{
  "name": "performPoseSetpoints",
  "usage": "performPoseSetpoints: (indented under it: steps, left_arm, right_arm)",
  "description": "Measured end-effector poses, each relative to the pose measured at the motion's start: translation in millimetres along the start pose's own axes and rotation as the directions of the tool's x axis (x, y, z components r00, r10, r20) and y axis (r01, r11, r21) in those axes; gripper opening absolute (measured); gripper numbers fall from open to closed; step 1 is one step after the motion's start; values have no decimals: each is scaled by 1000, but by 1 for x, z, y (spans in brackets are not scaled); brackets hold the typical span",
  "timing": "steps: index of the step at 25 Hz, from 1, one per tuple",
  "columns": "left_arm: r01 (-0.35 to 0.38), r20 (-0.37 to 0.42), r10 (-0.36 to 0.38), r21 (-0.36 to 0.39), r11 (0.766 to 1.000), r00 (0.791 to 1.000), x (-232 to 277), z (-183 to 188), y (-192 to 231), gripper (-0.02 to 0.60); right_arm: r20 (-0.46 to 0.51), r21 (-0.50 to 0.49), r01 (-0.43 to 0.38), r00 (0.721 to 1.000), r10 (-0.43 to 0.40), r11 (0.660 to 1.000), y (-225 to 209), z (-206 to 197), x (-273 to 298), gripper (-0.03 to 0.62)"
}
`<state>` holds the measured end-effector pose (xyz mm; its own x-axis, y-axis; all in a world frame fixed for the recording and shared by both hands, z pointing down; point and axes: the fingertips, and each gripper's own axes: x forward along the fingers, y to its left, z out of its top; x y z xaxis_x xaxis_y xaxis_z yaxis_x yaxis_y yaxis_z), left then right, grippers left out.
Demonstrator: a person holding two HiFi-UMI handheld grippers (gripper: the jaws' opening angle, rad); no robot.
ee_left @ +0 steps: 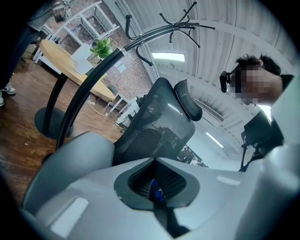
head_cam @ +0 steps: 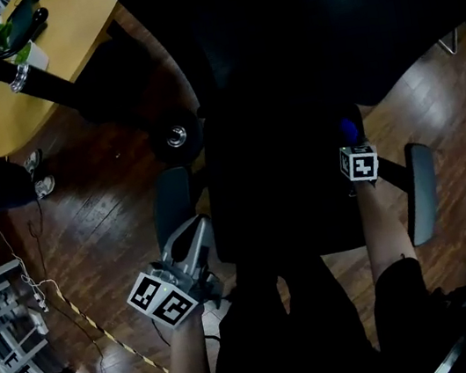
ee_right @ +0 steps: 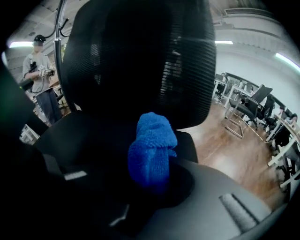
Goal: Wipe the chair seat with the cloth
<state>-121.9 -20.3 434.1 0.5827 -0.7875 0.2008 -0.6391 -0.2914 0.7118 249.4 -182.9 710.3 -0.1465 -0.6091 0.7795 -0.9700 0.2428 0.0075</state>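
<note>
The black office chair seat [head_cam: 280, 200] fills the middle of the head view, very dark. My right gripper [head_cam: 351, 141] is over the seat's right side, shut on a bunched blue cloth [head_cam: 348, 129]. In the right gripper view the cloth [ee_right: 152, 150] stands up between the jaws of the right gripper [ee_right: 152, 176], with the seat [ee_right: 89, 136] and mesh backrest [ee_right: 140, 56] behind it. My left gripper [head_cam: 195, 232] hangs by the chair's left armrest [head_cam: 172, 203], jaws together and holding nothing. The left gripper [ee_left: 156, 163] faces the chair's mesh back [ee_left: 159, 122].
A round wooden table [head_cam: 65, 41] stands at the upper left, and a chair caster [head_cam: 176, 135] is on the wood floor. The right armrest [head_cam: 422, 192] flanks the seat. A person [ee_right: 42, 70] stands beyond the chair. A coat rack [ee_left: 173, 26] rises overhead. Other chairs [ee_right: 246, 108] stand further off.
</note>
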Motion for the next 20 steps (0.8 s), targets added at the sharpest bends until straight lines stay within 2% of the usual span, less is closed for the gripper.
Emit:
performPoseSetpoints:
  steps: [4, 12, 14, 16, 18, 20]
  left_arm:
    - [-6, -11, 6, 1, 1000, 1000, 1, -3, -1, 0]
    - [-23, -6, 23, 36, 999, 1000, 4, -4, -1, 0]
    - [-25, -2, 25, 31, 999, 1000, 4, -3, 1, 0]
    - [-25, 6, 25, 18, 1000, 1000, 4, -2, 3, 0]
    - [-24, 15, 24, 15, 1000, 1000, 5, -1, 3, 0]
    - [-22, 18, 22, 26, 999, 1000, 6, -1, 1, 0]
  right_arm:
    - [-2, 7, 8, 1000, -8, 1000, -12, 0, -11, 38]
    - [25, 44, -33, 999, 32, 998, -1, 5, -12, 38]
    - [56, 16, -102, 993, 101, 995, 36, 12, -13, 38]
    - [81, -34, -197, 977, 199, 980, 93, 22, -12, 38]
    - [84, -68, -285, 953, 290, 956, 156, 32, -11, 38]
    - [77, -64, -387, 917, 391, 920, 220, 33, -7, 38]
